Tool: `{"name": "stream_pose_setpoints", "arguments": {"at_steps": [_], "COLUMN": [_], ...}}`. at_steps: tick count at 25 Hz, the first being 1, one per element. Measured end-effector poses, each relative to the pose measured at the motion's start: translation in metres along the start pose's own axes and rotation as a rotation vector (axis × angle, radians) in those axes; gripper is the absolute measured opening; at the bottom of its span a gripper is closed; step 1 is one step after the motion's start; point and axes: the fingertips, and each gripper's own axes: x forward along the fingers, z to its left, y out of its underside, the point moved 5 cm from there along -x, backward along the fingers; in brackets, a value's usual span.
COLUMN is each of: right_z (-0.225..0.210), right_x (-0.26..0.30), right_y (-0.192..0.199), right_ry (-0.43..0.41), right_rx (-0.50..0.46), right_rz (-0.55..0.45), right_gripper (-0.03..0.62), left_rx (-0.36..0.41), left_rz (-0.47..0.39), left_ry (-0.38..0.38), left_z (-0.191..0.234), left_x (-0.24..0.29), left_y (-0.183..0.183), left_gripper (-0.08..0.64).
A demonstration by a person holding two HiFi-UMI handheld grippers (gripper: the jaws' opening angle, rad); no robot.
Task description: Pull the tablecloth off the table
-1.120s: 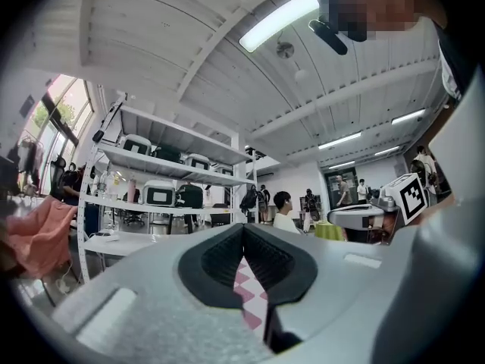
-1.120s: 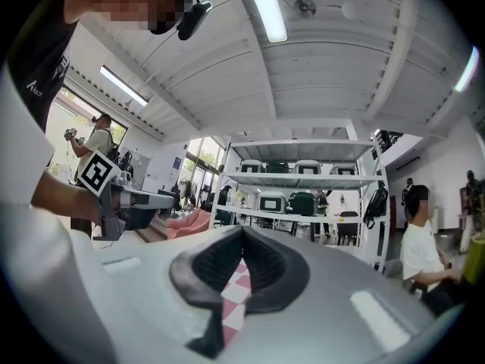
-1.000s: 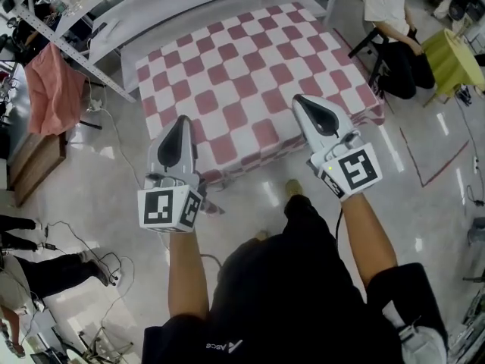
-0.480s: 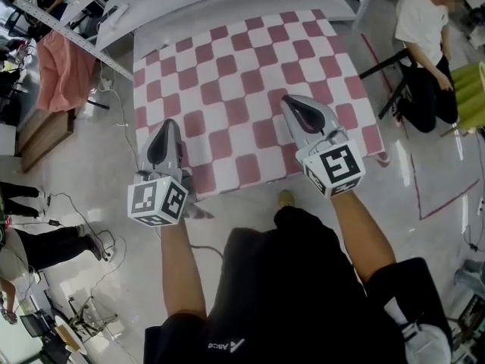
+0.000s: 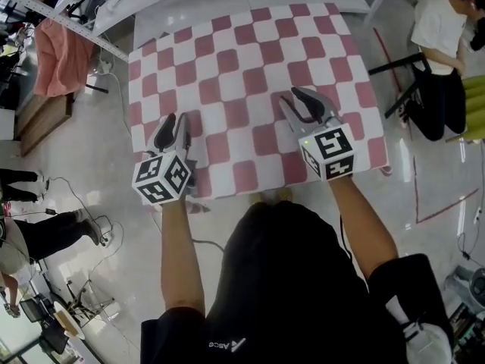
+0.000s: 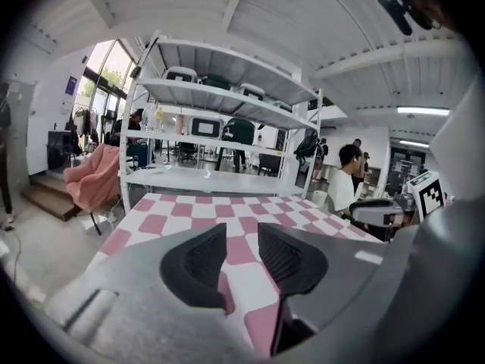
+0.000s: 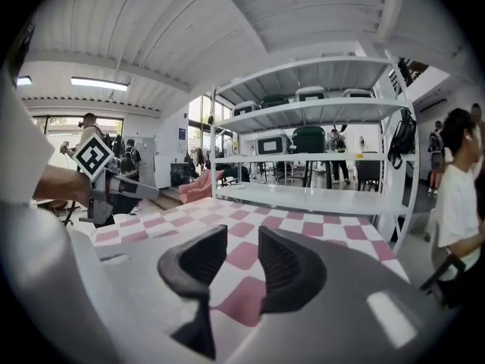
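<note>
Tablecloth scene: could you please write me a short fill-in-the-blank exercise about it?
The tablecloth is checked in red and ____.
Of the cloth's far and near edges, the left gripper and the right gripper are over the ____ one.
In the head view, the pink cloth hangs at the ____ side.
Missing words: white; near; left.
Note: both grippers' jaws are opening, with nothing gripped.

Left gripper: moved toward 12 o'clock, now over the near edge of the tablecloth; jaws opening, empty.
Right gripper: moved toward 12 o'clock too; jaws opening, empty.
</note>
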Motion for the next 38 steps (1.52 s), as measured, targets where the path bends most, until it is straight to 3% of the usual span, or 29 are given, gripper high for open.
{"name": "stream_pose_setpoints", "arguments": {"at_steps": [5,11,19,25,28,33,38], "right_z": [-0.014,-0.035,-0.065,-0.070,-0.067,-0.061,-0.046], "right_x": [0.030,0.058,0.084,0.091,0.090,0.092,0.099], "right_y": [0.032,0.065,0.090,0.101,0.100,0.101,0.099], "right_ry": [0.052,0.123,0.205,0.197,0.200,0.184,0.155], "right_rx": [0.013,0.031,0.127,0.179,0.172,0.154,0.127], "right_rz": [0.143,0.318,0.492,0.557,0.544,0.539,0.548], "right_gripper": [0.237,0.324,0.364,0.366,0.357,0.259,0.106], "left_rx": [-0.008,-0.028,-0.031,-0.035,-0.002,0.065,0.115], "left_rz": [0.159,0.296,0.438,0.526,0.526,0.543,0.555], "left_ry": [-0.056,-0.113,-0.143,-0.145,-0.129,-0.090,-0.054], "left_z": [0.026,0.050,0.071,0.075,0.073,0.060,0.050], "left_x": [0.032,0.059,0.086,0.096,0.098,0.102,0.106], "left_y": [0.031,0.059,0.081,0.092,0.088,0.088,0.088], "left_gripper": [0.210,0.273,0.321,0.324,0.317,0.216,0.133]}}
